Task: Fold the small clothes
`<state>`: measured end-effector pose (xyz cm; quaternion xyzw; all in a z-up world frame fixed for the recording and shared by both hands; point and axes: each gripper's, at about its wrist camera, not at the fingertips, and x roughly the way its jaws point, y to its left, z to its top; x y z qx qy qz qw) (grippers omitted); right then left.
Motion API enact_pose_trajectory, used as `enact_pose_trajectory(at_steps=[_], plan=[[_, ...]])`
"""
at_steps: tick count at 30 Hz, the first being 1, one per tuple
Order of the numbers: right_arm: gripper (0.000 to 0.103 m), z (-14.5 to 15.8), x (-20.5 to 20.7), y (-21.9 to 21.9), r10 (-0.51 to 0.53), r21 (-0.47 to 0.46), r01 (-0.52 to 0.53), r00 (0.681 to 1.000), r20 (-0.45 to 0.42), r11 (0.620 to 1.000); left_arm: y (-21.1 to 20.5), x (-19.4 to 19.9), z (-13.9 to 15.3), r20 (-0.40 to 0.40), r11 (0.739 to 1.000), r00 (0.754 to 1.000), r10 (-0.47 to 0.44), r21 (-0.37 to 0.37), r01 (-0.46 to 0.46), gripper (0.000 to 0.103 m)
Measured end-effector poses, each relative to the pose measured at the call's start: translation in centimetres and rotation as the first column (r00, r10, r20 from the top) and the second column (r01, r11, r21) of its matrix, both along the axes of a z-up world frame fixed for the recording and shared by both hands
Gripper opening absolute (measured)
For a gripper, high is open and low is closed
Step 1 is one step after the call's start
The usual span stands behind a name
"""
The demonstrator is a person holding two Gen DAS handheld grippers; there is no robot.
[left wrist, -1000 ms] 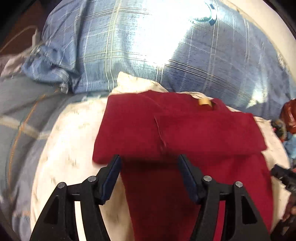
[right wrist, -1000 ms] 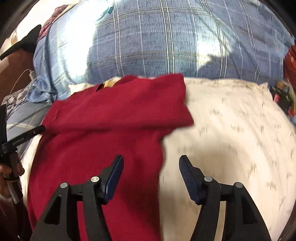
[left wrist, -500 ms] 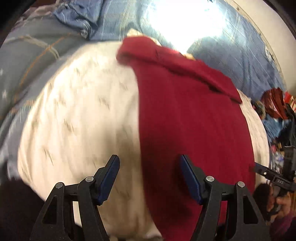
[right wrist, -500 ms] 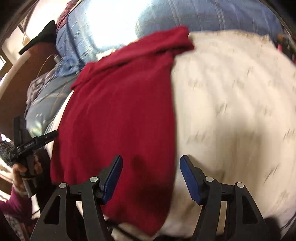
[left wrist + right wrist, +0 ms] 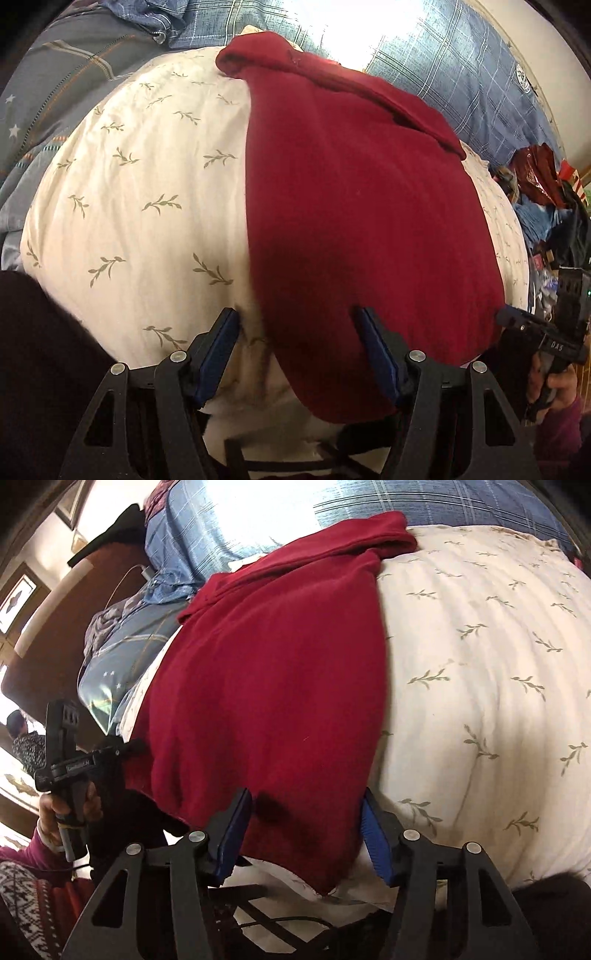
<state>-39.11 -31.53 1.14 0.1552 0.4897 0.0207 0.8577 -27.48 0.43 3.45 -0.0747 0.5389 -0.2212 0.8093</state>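
Observation:
A dark red garment (image 5: 362, 206) lies lengthwise on a white leaf-print pillow (image 5: 140, 192), its far end folded over. It also shows in the right wrist view (image 5: 266, 686). My left gripper (image 5: 297, 343) is open and straddles the garment's near left hem corner. My right gripper (image 5: 306, 827) is open and straddles the near right hem corner, which hangs over the pillow's (image 5: 480, 664) front edge. Each gripper appears in the other's view, the right one (image 5: 532, 328) and the left one (image 5: 92, 757).
A blue plaid blanket (image 5: 461, 74) lies behind the pillow, with grey bedding (image 5: 55, 85) at the left. A pile of clothes and clutter (image 5: 546, 192) sits at the right. A dark wooden headboard (image 5: 48, 627) and a white cable (image 5: 125, 579) are at the left.
Both grippers pulled back from the folded far end to the garment's near hem. They stay open. The garment has not moved.

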Motion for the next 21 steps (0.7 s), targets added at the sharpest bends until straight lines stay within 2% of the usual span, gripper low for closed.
enact_pose_trajectory(at_steps=[1, 2, 4, 5, 6, 8, 9, 11, 12, 13, 15, 17, 18, 19, 20, 21], plan=[[0.053, 0.0, -0.1, -0.2, 0.005, -0.002, -0.005, 1.000, -0.002, 1.000, -0.3, -0.1, -0.2, 0.000, 1.000, 1.000, -0.006, 0.002, 0.006, 0.065], [0.035, 0.0, -0.1, -0.1, 0.015, -0.005, -0.015, 1.000, -0.004, 1.000, -0.6, -0.2, -0.3, 0.006, 1.000, 1.000, -0.015, 0.010, 0.015, 0.064], [0.008, 0.1, 0.1, -0.1, 0.023, -0.003, -0.023, 1.000, -0.006, 1.000, -1.2, -0.1, -0.4, 0.021, 0.998, 0.999, -0.028, 0.054, 0.027, 0.048], [0.008, 0.3, 0.0, -0.4, 0.023, 0.020, -0.023, 1.000, 0.000, 1.000, -1.2, -0.1, -0.2, 0.026, 0.997, 0.999, -0.033, 0.066, 0.031, 0.031], [0.008, 0.4, -0.1, -0.6, 0.026, 0.048, -0.026, 1.000, 0.006, 0.998, -1.2, -0.2, -0.1, 0.019, 0.998, 0.999, -0.037, 0.056, 0.036, 0.023], [0.008, 0.6, -0.4, -0.8, 0.020, 0.069, -0.021, 1.000, 0.012, 0.997, -1.3, -0.1, 0.0, -0.018, 0.999, 0.999, -0.052, 0.010, 0.052, 0.017], [0.008, 0.5, -0.4, -0.9, 0.017, 0.067, -0.018, 1.000, 0.007, 0.998, -1.4, 0.0, 0.0, -0.021, 0.998, 0.998, -0.053, 0.012, 0.053, 0.017], [0.017, 0.0, -0.4, -0.9, 0.017, 0.068, -0.016, 1.000, -0.015, 0.998, -1.4, 0.0, -0.2, -0.013, 0.998, 0.998, -0.061, 0.034, 0.061, 0.020], [0.023, -0.4, -0.3, -0.9, 0.014, 0.084, -0.012, 1.000, -0.028, 0.996, -1.5, 0.1, -0.4, -0.017, 0.997, 0.998, -0.057, 0.043, 0.057, 0.030], [0.039, -0.6, -0.2, -0.9, 0.010, 0.101, -0.006, 0.999, -0.033, 0.995, -1.6, 0.3, -0.7, -0.037, 0.998, 0.998, -0.046, 0.032, 0.047, 0.034], [0.043, -0.8, -0.3, -0.8, 0.011, 0.128, -0.007, 1.000, -0.028, 0.992, -1.9, 0.5, -0.8, -0.044, 0.999, 0.998, -0.038, 0.001, 0.038, 0.044], [0.042, -0.7, -0.3, -0.3, 0.026, 0.099, -0.023, 0.999, -0.024, 0.995, -2.4, 0.3, -0.8, -0.020, 0.998, 0.998, -0.061, 0.027, 0.061, 0.043], [0.037, -0.6, -0.3, 0.0, 0.035, 0.094, -0.032, 0.999, -0.023, 0.995, -2.8, 0.2, -0.8, -0.008, 0.996, 0.997, -0.074, 0.045, 0.074, 0.041], [0.019, -0.6, -0.3, 0.1, 0.037, 0.096, -0.035, 0.999, -0.020, 0.995, -3.0, -0.1, -0.7, 0.001, 0.995, 0.996, -0.089, 0.054, 0.089, 0.034], [0.008, -0.4, -0.3, 0.2, 0.035, 0.104, -0.034, 0.999, -0.011, 0.994, -3.0, -0.1, -0.7, -0.003, 0.994, 0.995, -0.103, 0.047, 0.103, 0.013], [0.008, -0.2, -0.3, 0.1, 0.034, 0.125, -0.035, 0.999, 0.004, 0.992, -3.0, 0.0, -0.6, -0.009, 0.993, 0.994, -0.111, 0.026, 0.111, 0.009]])
